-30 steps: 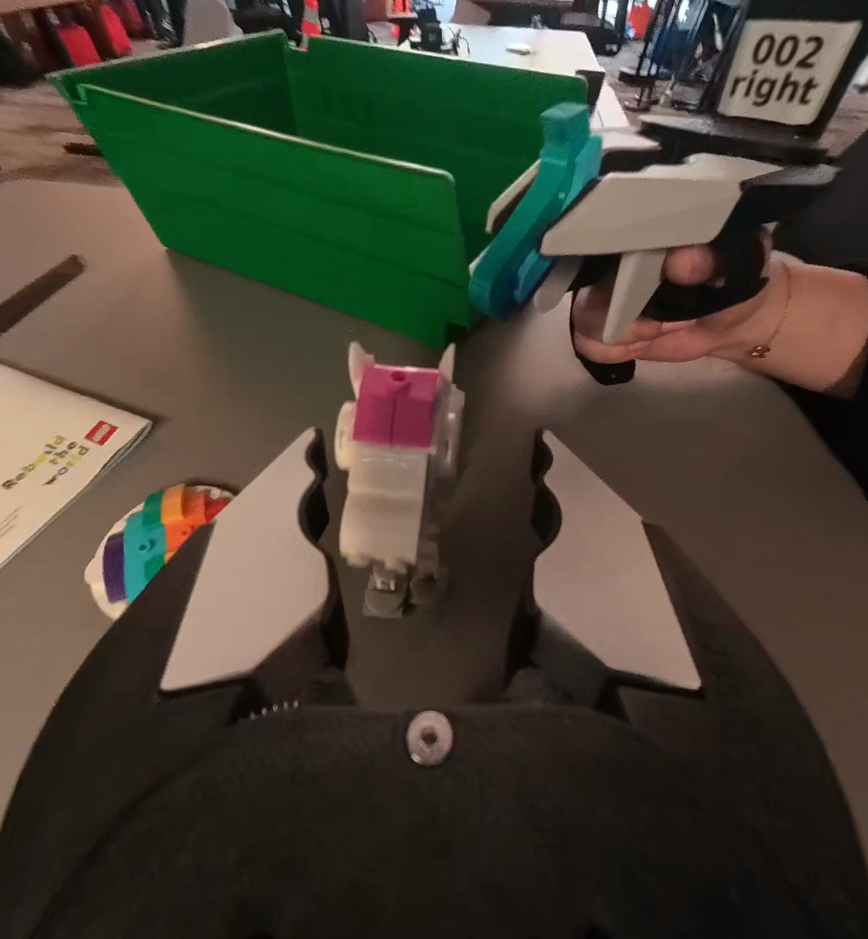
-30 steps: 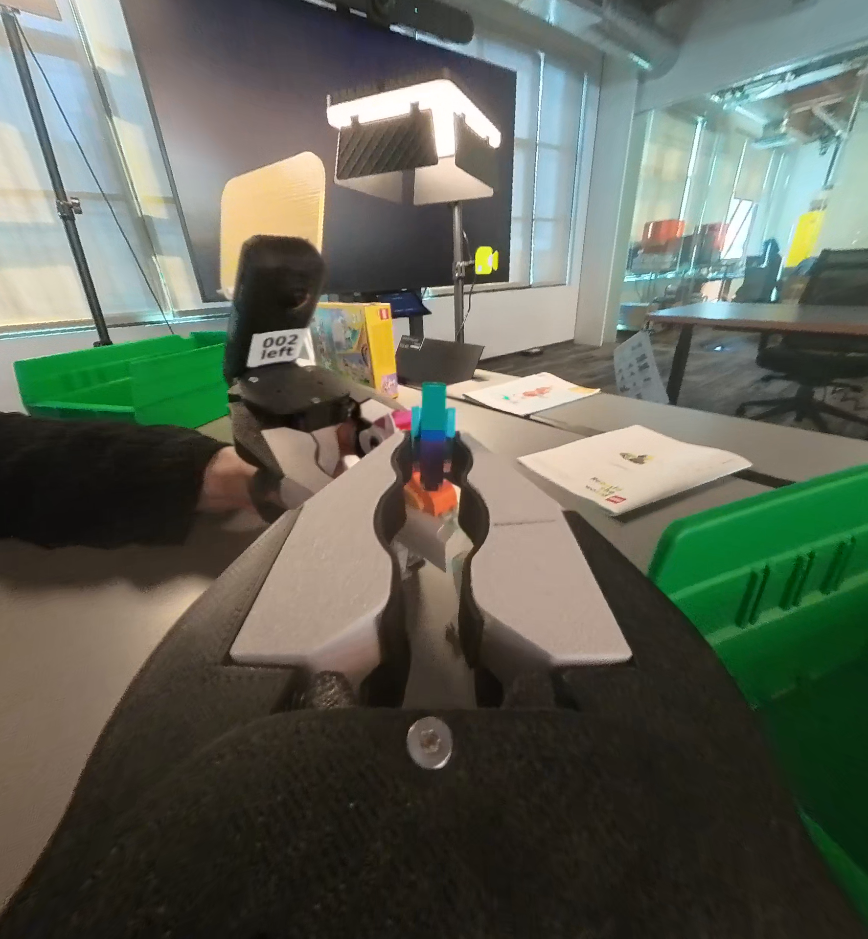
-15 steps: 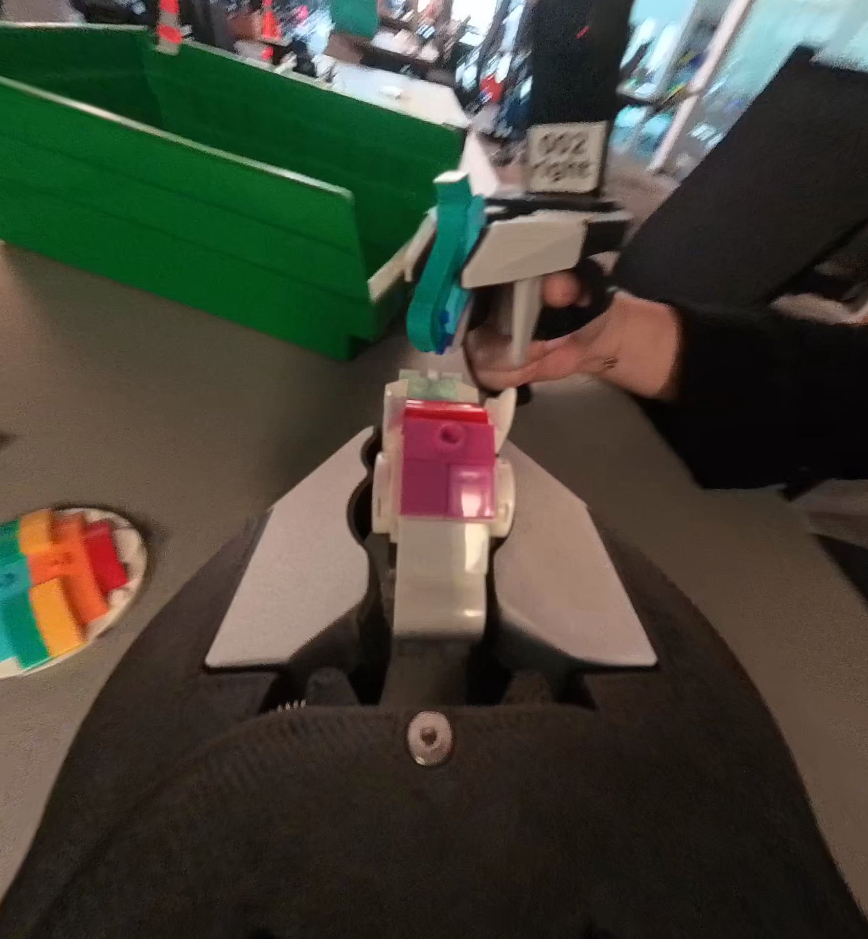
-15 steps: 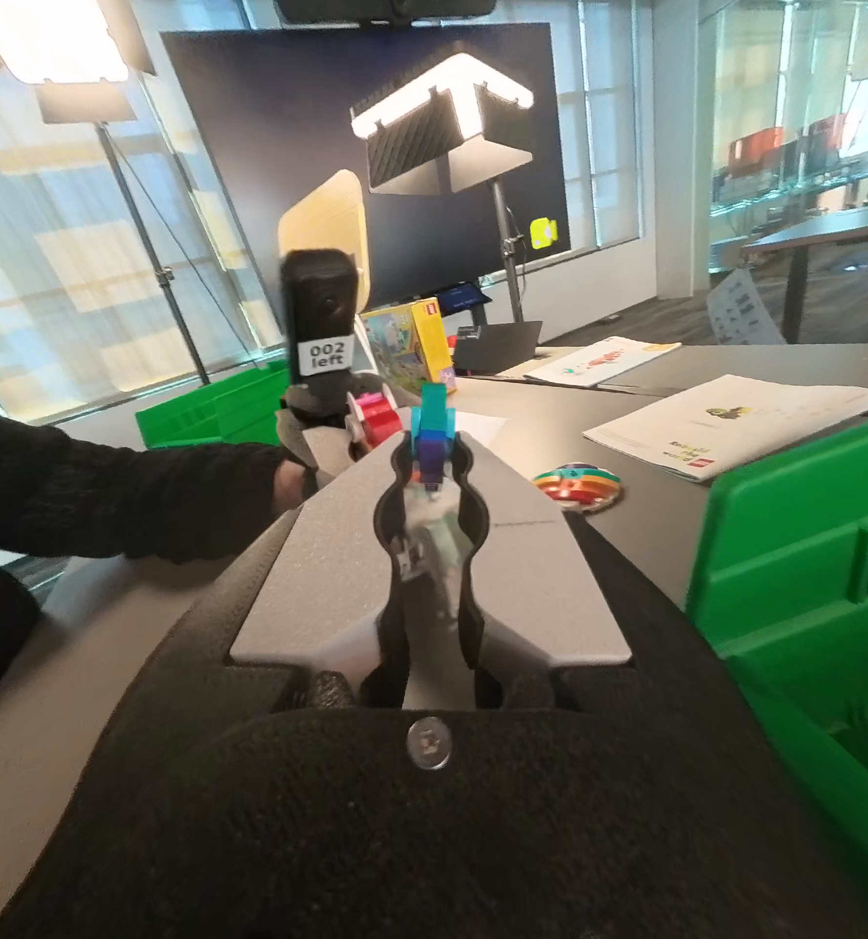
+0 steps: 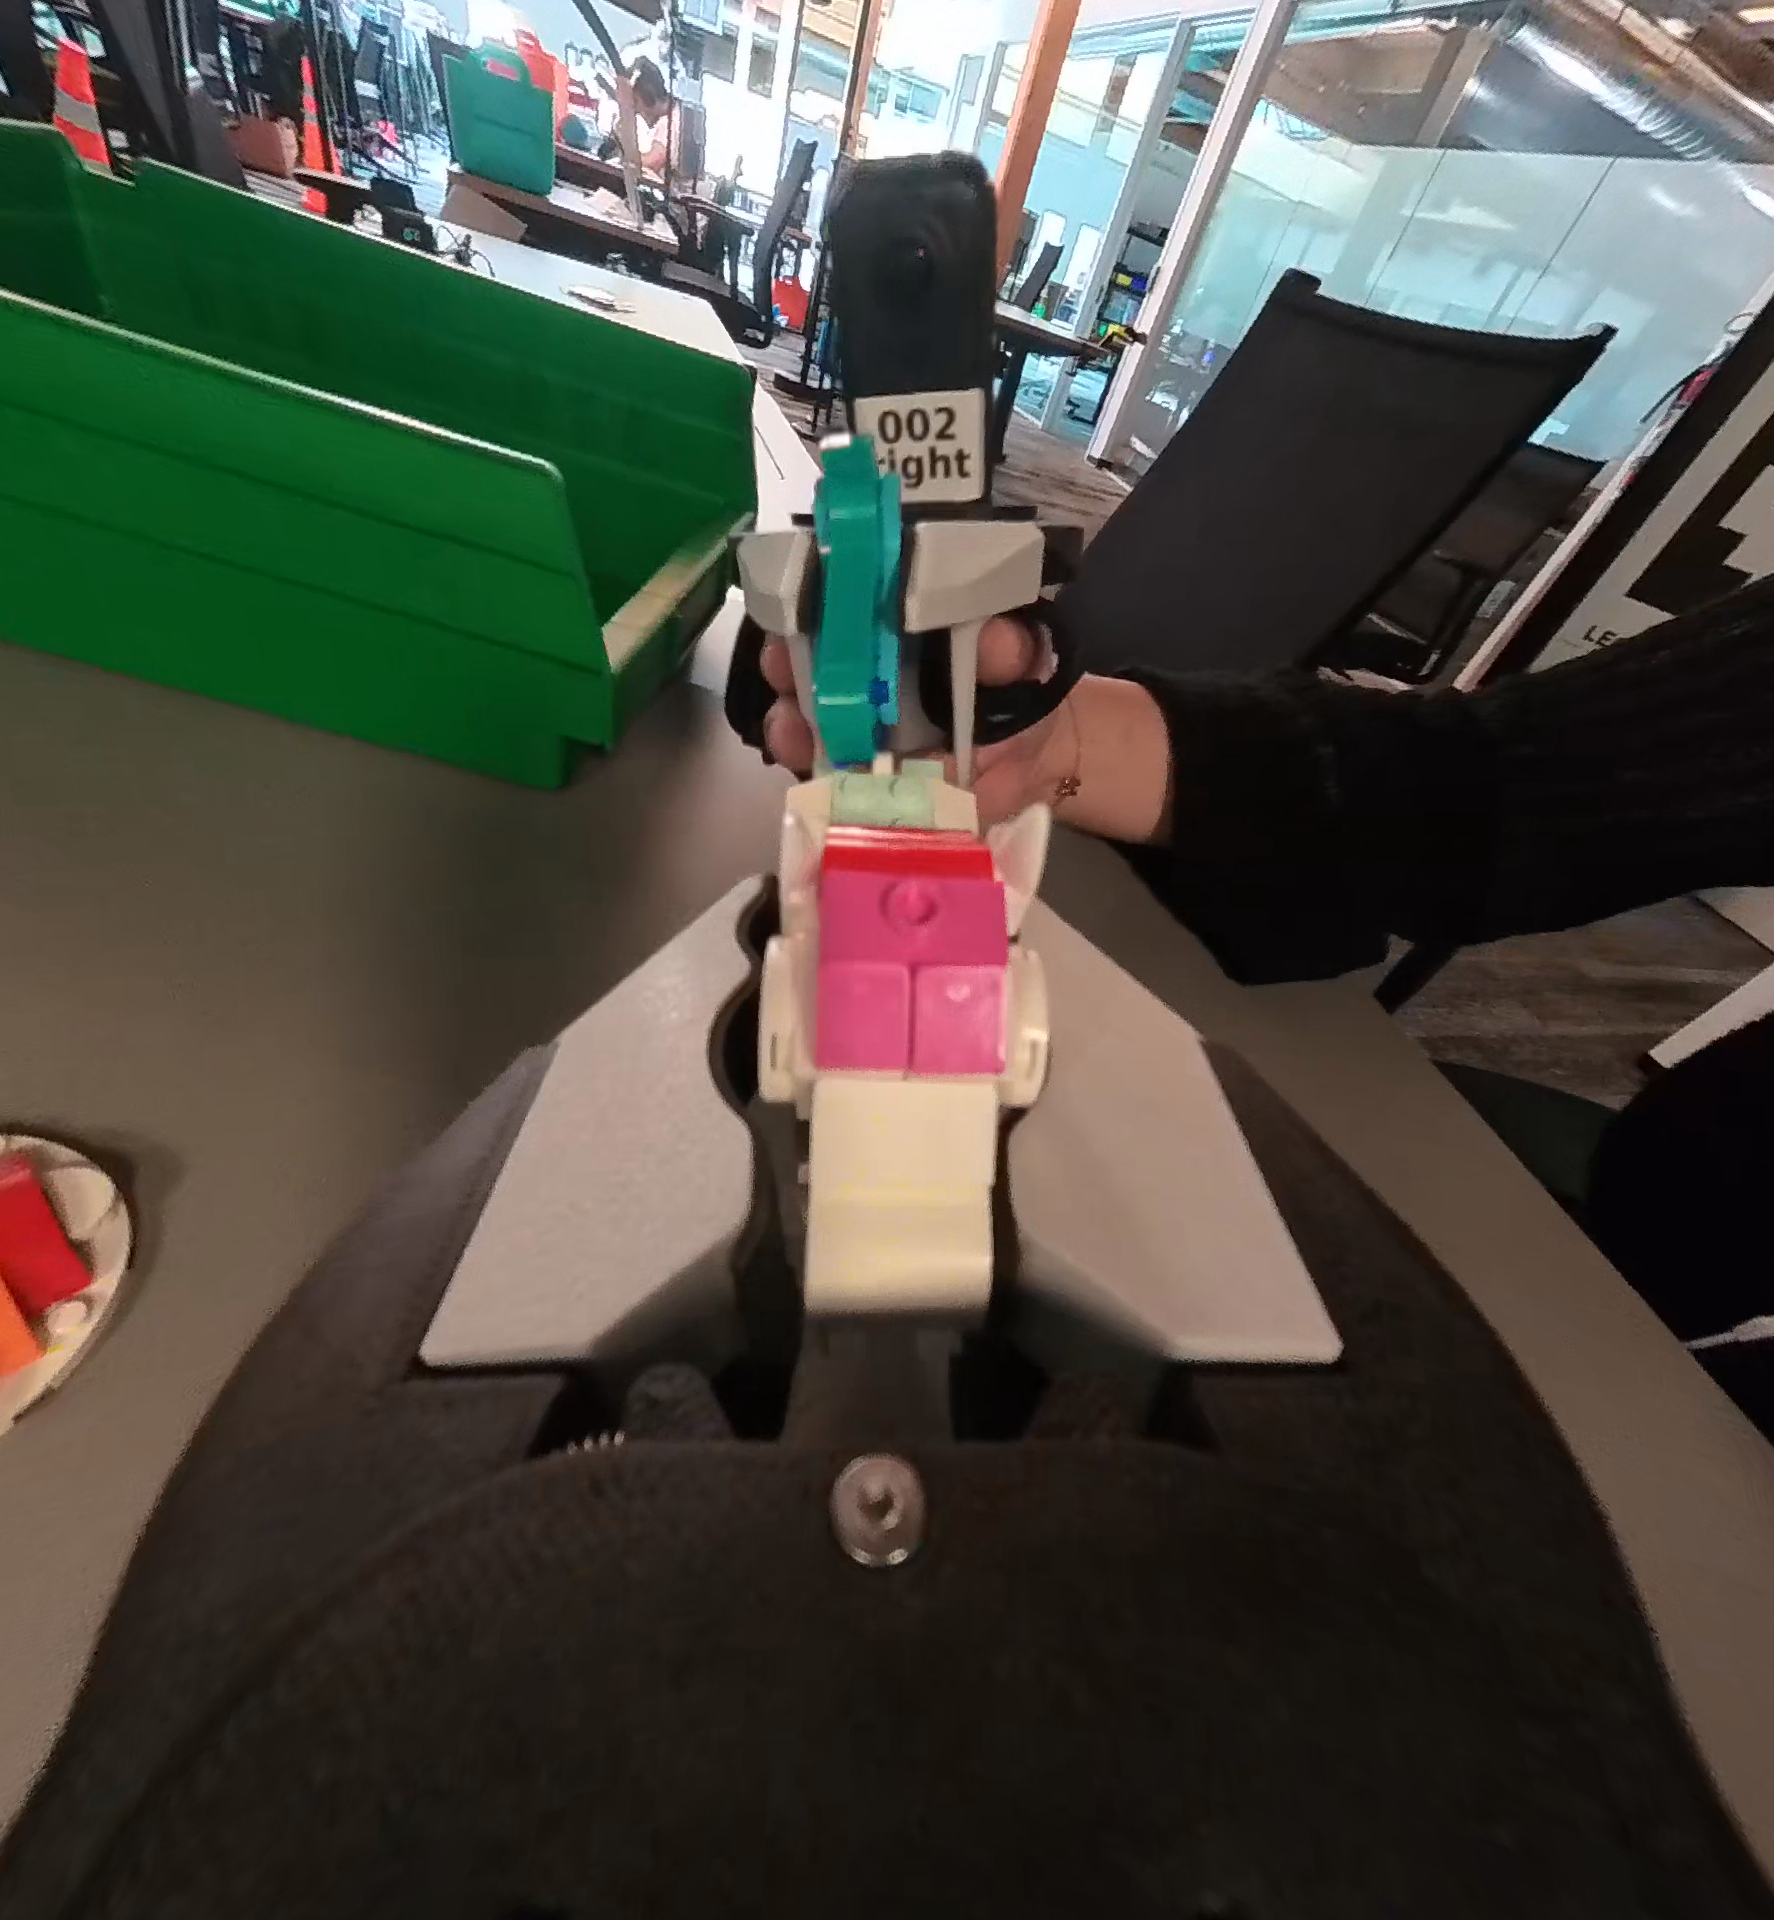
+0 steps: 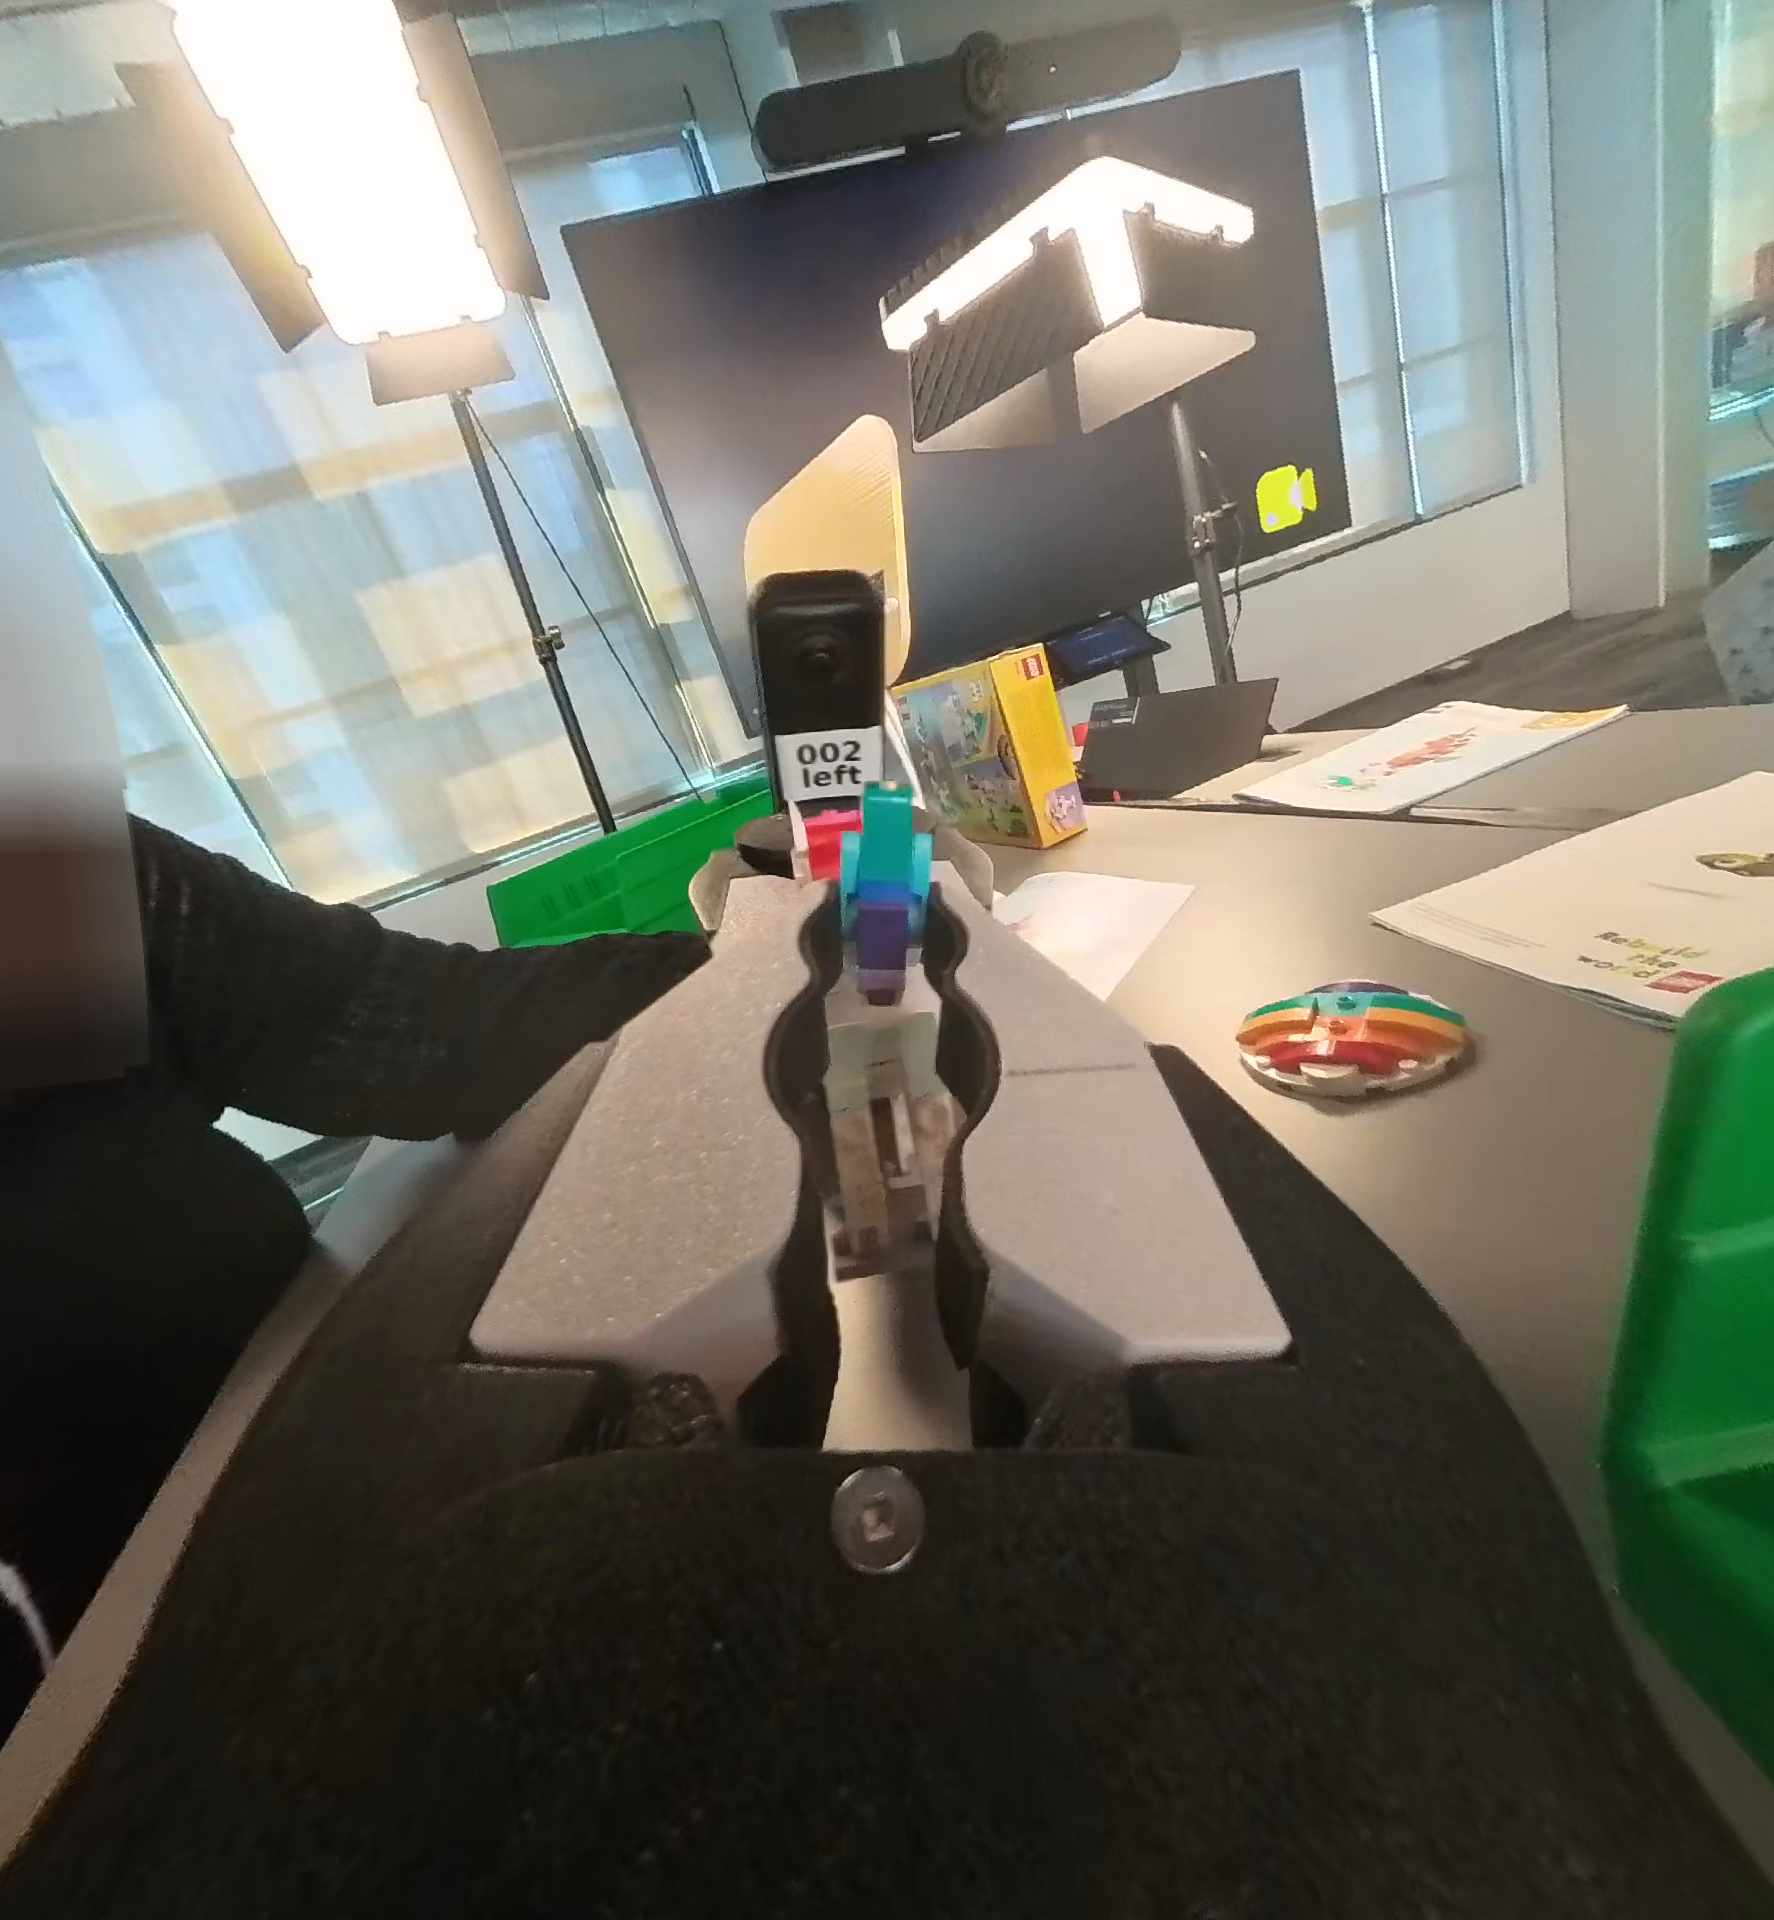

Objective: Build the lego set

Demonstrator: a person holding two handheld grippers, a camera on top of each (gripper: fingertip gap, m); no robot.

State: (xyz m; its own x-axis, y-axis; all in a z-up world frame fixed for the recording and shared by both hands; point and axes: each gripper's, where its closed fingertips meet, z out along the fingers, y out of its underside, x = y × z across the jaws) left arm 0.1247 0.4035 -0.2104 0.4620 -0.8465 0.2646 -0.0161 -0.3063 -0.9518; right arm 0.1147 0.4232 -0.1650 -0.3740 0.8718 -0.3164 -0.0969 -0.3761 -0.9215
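1. The green bin [image 5: 270, 540] is sitting on the grey table [image 5: 239, 935] behind the white lego body [image 5: 904, 1049]. Only its front wall and rim are showing, so I can't tell what's in it.
2. The left gripper [image 5: 904, 997] is clamping that white body, with its pink and red bricks on top, up off the table, jaws pressing in on both sides.
3. The right gripper [image 6: 878, 987] is squeezing a teal and purple lego piece [image 6: 883, 894], fingers nearly closed around it. Its teal tip is sitting right at the far end of the white body, touching or just about.
4. The rainbow disc [image 6: 1350, 1034] is lying flat on the table beside the white body.
5. Only the right wrist view is showing the yellow lego box [image 6: 997, 758] and the booklets [image 6: 1631, 904] beyond the white body. Only the left wrist view is showing the hand [image 5: 1028, 748] gripping the right tool and a black chair [image 5: 1330, 468] behind it.
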